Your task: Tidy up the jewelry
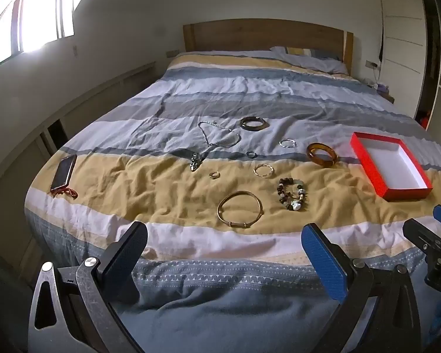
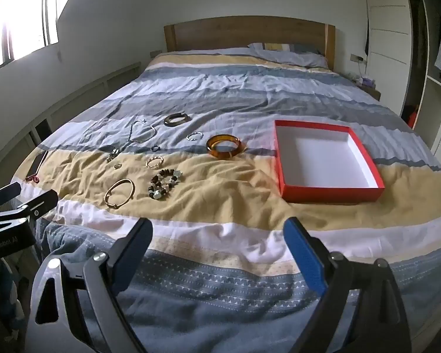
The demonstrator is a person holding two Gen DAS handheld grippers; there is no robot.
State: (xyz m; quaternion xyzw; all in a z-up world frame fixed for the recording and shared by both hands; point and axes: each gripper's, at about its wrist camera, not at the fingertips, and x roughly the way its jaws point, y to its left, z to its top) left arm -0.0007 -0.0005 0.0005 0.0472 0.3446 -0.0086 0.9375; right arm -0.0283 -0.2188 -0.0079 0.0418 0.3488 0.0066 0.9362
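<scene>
Both the left gripper (image 1: 223, 253) and right gripper (image 2: 217, 247) have fingers apart, empty. Jewelry, gold bangle (image 1: 239, 209) included, lies at 9 o'clock of the red box (image 2: 326, 189) (empty); soft bedding (image 2: 220, 194) risks snagged pinches.

The near strip of the bed cover (image 2: 220, 235), between the foot edge and the jewelry, lies bare, so both wide-open grippers, the left gripper (image 1: 223, 241) and the right gripper (image 2: 217, 235), have free passage forward over it. Farther in, the way on the left is dotted with the gold bangle (image 1: 240, 209), beaded bracelets (image 1: 292, 194), small rings and a necklace (image 1: 217, 138), with narrow gaps of cloth between them. On the right the red box (image 2: 326, 161) stands open-topped with a clear band of cover between it and the amber bangle (image 2: 224, 146); a phone (image 1: 64, 173) lies at the far left edge, and the far half of the bed is unobstructed.
</scene>
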